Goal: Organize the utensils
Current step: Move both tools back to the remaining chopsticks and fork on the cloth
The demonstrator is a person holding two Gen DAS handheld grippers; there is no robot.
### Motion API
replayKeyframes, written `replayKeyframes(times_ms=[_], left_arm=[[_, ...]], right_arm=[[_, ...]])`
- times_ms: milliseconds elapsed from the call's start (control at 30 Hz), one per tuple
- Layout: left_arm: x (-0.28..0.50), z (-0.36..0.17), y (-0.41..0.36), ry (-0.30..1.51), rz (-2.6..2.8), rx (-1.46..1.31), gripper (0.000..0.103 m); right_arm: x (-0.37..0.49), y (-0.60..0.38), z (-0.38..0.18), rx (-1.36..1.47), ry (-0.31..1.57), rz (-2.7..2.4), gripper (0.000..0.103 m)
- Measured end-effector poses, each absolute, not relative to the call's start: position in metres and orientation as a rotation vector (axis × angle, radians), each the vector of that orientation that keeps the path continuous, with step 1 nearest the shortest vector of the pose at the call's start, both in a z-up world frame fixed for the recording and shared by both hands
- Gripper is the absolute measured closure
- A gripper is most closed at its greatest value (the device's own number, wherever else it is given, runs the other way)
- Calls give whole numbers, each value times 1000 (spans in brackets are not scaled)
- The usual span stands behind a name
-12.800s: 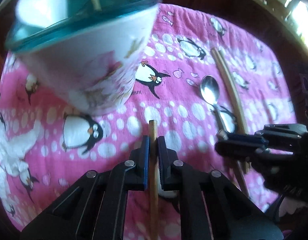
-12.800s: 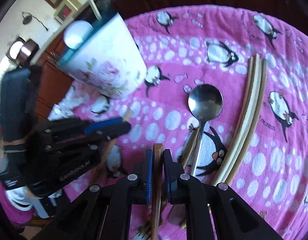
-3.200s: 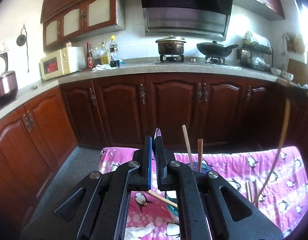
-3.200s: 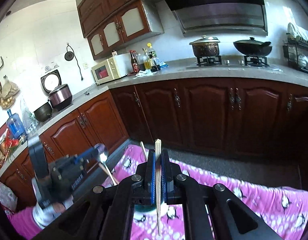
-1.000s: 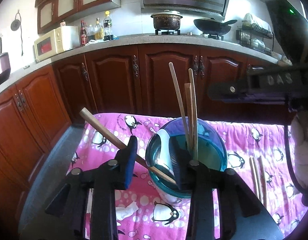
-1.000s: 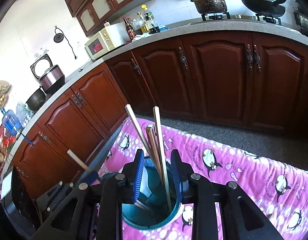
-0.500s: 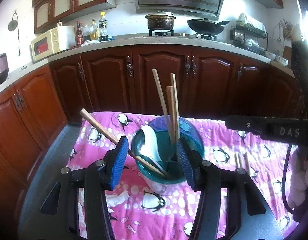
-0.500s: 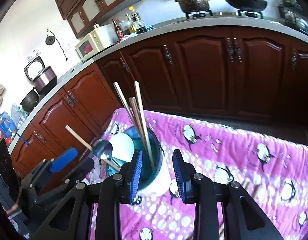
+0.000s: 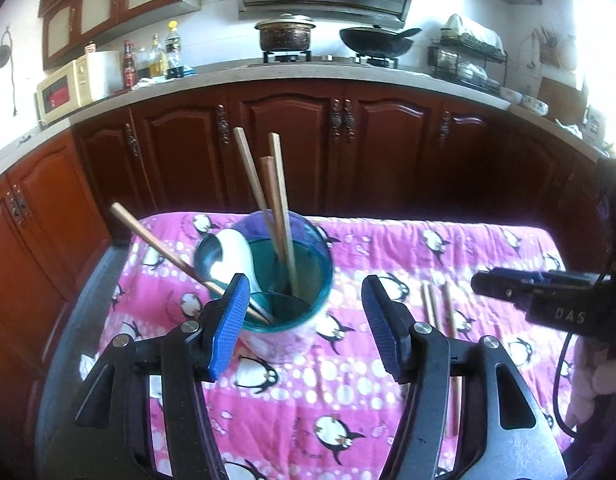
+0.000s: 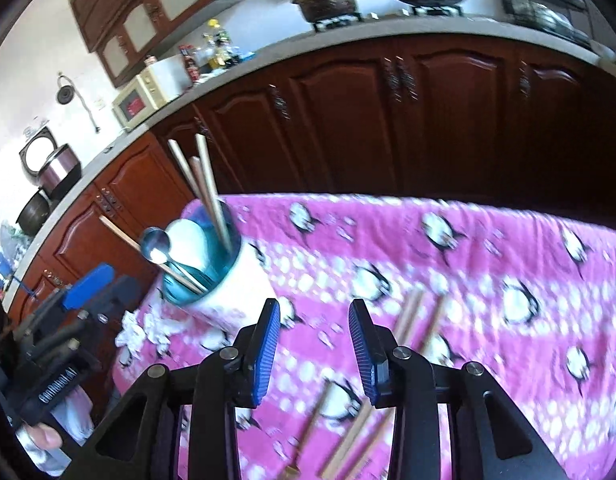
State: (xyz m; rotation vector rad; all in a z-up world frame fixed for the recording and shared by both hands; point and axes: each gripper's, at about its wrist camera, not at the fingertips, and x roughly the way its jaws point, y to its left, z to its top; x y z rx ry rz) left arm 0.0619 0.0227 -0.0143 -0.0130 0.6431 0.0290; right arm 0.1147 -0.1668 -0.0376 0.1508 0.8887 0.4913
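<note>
A white cup with a teal rim point(image 9: 268, 280) stands on the pink penguin cloth point(image 9: 348, 400). It holds several chopsticks point(image 9: 278, 200), a white spoon point(image 9: 232, 248) and a metal spoon point(image 10: 156, 246). My left gripper point(image 9: 304, 320) is open and empty, just in front of the cup. My right gripper point(image 10: 314, 340) is open and empty, above the cloth to the right of the cup point(image 10: 212, 268). Loose chopsticks point(image 10: 412, 320) lie on the cloth; they also show in the left wrist view point(image 9: 438, 308).
Crumpled white tissue point(image 10: 142, 328) lies at the cloth's left edge. Dark wood cabinets point(image 9: 308, 152) and a counter with a microwave point(image 9: 68, 84) stand behind the table. The right gripper's body point(image 9: 548, 300) reaches in from the right.
Both grippers have let go of their chopsticks into the cup and opened wider. Both have drawn back, the right one moving to the right over the cloth.
</note>
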Motion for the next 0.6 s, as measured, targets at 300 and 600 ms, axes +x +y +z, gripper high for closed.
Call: replayKeyframes(times_ms=[300,600], left_arm=[[64,-33,-2,726,-58,-35,45],[73,-68,-13,835,-112,-30,45]], right_arm=[[115,-215,-86,203,987,401,69],[157,-207,-153,218,1126,330,76]])
